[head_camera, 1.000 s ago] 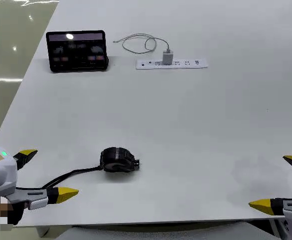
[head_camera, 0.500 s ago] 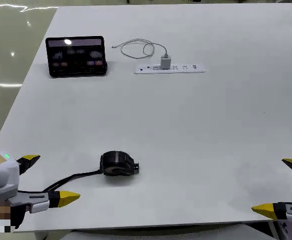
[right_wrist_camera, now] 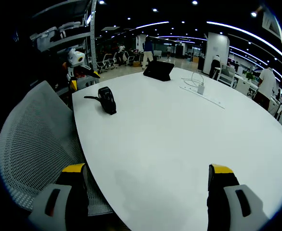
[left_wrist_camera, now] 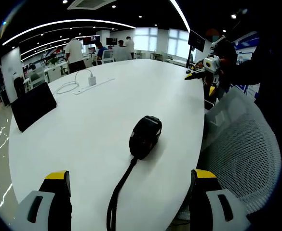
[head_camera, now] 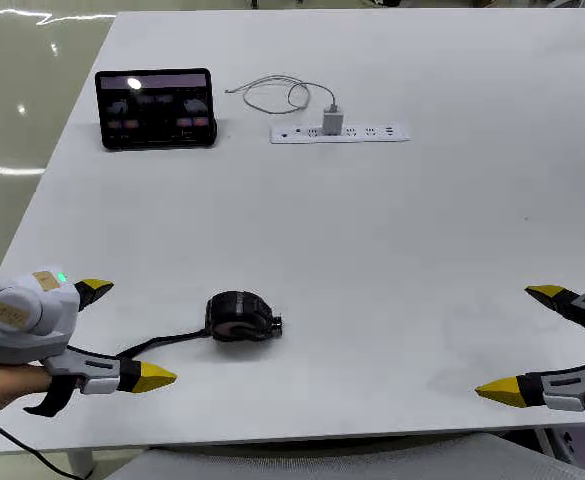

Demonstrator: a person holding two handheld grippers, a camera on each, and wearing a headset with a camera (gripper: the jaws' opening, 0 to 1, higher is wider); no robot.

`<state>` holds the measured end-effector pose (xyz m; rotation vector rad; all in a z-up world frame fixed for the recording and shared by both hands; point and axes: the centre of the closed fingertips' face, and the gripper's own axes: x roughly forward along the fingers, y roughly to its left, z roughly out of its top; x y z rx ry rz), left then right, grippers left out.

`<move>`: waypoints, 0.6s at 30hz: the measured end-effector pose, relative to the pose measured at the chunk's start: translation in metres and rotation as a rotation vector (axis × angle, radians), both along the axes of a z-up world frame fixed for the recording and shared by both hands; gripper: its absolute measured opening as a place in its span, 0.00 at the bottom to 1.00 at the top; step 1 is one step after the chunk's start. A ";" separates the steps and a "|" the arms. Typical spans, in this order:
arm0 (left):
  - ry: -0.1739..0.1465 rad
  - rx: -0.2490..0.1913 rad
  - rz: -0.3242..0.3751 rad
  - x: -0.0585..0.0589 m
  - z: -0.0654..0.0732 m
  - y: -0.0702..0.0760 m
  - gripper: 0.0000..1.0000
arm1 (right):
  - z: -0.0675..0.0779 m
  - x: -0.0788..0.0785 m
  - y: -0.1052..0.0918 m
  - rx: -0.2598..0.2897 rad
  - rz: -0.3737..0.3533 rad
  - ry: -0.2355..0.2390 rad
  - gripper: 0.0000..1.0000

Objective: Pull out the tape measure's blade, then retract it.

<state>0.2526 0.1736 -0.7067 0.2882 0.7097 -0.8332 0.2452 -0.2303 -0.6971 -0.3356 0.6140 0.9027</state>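
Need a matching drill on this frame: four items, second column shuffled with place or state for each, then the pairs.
1. tape measure
2. tablet
3. power strip
4. right gripper

A. far side, charger plugged in
B. near right edge, open
C. near left, strap trailing toward the left gripper
D. far left, propped up, screen lit

Pairs: 1-C, 2-D, 3-A, 4-B

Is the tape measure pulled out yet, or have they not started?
Nothing looks done yet. The tape measure lies on the table with no blade out. Nothing is in hand: the left claw and right claw are open, apart from it. Grabbing, pulling and retracting are left.
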 end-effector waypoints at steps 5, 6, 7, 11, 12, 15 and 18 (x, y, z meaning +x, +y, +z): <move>0.028 0.029 -0.062 0.000 -0.003 -0.008 0.97 | -0.005 -0.001 0.003 -0.017 0.019 0.005 1.00; 0.032 0.030 -0.071 0.000 -0.003 -0.010 0.97 | -0.006 -0.001 0.003 -0.023 0.023 0.007 1.00; 0.043 0.026 -0.090 0.000 -0.004 -0.015 0.97 | -0.008 -0.001 0.004 -0.028 0.033 0.013 1.00; 0.050 0.072 -0.179 0.001 -0.008 -0.026 0.98 | -0.012 -0.001 0.007 -0.046 0.050 0.019 1.00; 0.052 0.094 -0.203 0.002 -0.010 -0.028 0.98 | -0.012 -0.001 0.009 -0.045 0.057 0.020 1.00; 0.057 0.118 -0.253 0.005 -0.010 -0.036 0.99 | -0.011 0.001 0.018 -0.045 0.083 0.024 1.00; 0.058 0.157 -0.300 0.009 -0.010 -0.040 0.98 | -0.012 0.004 0.024 -0.054 0.107 0.023 1.00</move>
